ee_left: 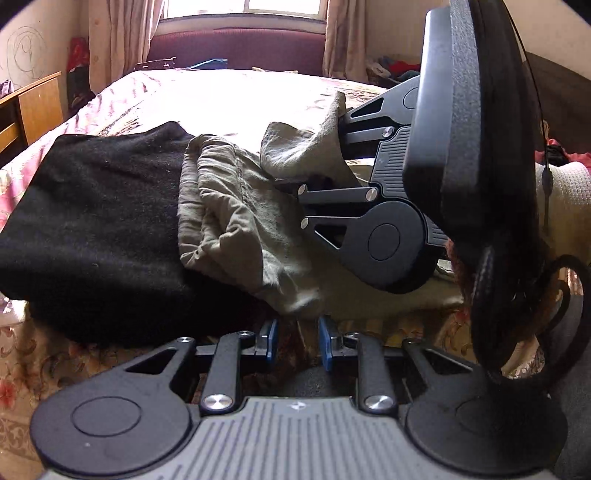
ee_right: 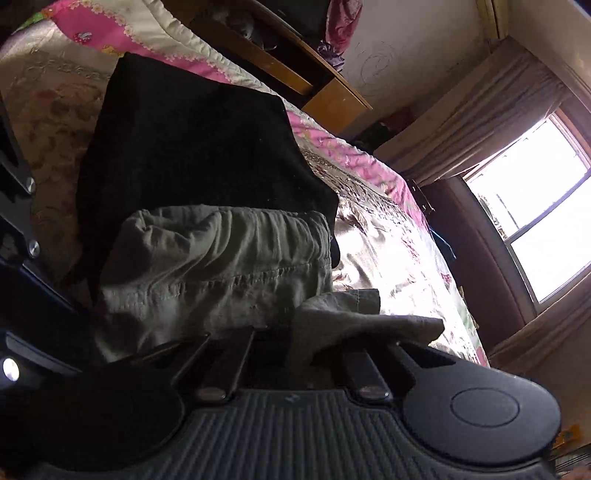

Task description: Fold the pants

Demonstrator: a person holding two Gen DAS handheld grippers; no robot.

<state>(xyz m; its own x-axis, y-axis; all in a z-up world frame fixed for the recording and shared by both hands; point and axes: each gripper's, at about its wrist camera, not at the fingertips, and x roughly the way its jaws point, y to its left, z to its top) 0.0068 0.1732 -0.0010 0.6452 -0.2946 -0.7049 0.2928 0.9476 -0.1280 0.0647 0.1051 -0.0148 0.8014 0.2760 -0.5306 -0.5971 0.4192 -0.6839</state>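
Observation:
Olive-grey pants lie crumpled on the bed, their elastic waistband resting over the edge of a folded black garment. My right gripper, rolled onto its side, is shut on a lifted flap of the pants. In the right wrist view that flap drapes over the closed fingers of the right gripper. My left gripper sits low at the near side of the pants. Its blue pads stand apart with only bedspread showing between them, and the pants' lower edge lies just beyond them.
The floral satin bedspread runs toward a window with curtains. A wooden desk stands along the bed's left side. A looped black cable hangs at the right, beside a white knit cloth.

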